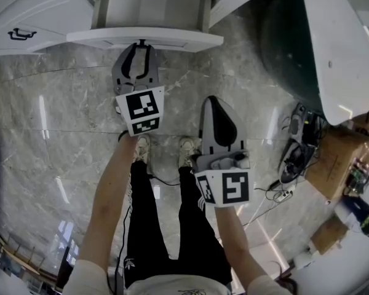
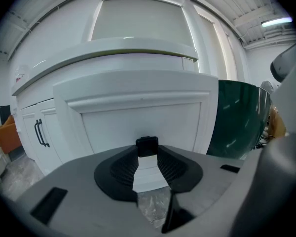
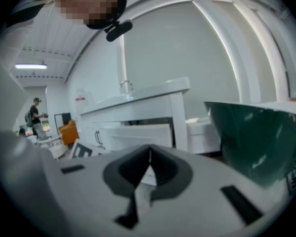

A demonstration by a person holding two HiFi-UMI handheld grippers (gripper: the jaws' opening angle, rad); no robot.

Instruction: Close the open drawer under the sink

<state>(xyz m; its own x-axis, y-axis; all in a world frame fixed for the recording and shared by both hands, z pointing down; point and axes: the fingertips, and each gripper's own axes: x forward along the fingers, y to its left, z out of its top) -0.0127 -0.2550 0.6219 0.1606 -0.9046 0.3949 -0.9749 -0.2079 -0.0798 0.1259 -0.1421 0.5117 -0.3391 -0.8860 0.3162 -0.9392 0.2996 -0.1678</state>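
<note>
The white drawer [image 1: 149, 5] under the sink stands pulled out, its front panel [image 1: 172, 39] towards me. My left gripper [image 1: 141, 47] reaches up to the middle of that panel. In the left gripper view the small black handle [image 2: 147, 146] sits between the jaw tips of the left gripper [image 2: 147, 154], and the pads close on it against the drawer front [image 2: 138, 117]. My right gripper [image 1: 214, 99] hangs lower and to the right, away from the drawer, over the floor. Its jaws meet with nothing between them, as the right gripper [image 3: 149, 154] shows in its own view, where the drawer [image 3: 143, 135] lies ahead.
A white cabinet door with a black handle [image 1: 21, 34] is left of the drawer. A dark green tub [image 1: 289, 48] stands to the right. Cables [image 1: 295, 158] and a cardboard box [image 1: 332, 158] lie on the marble floor at right. My shoes [image 1: 166, 149] are below the grippers.
</note>
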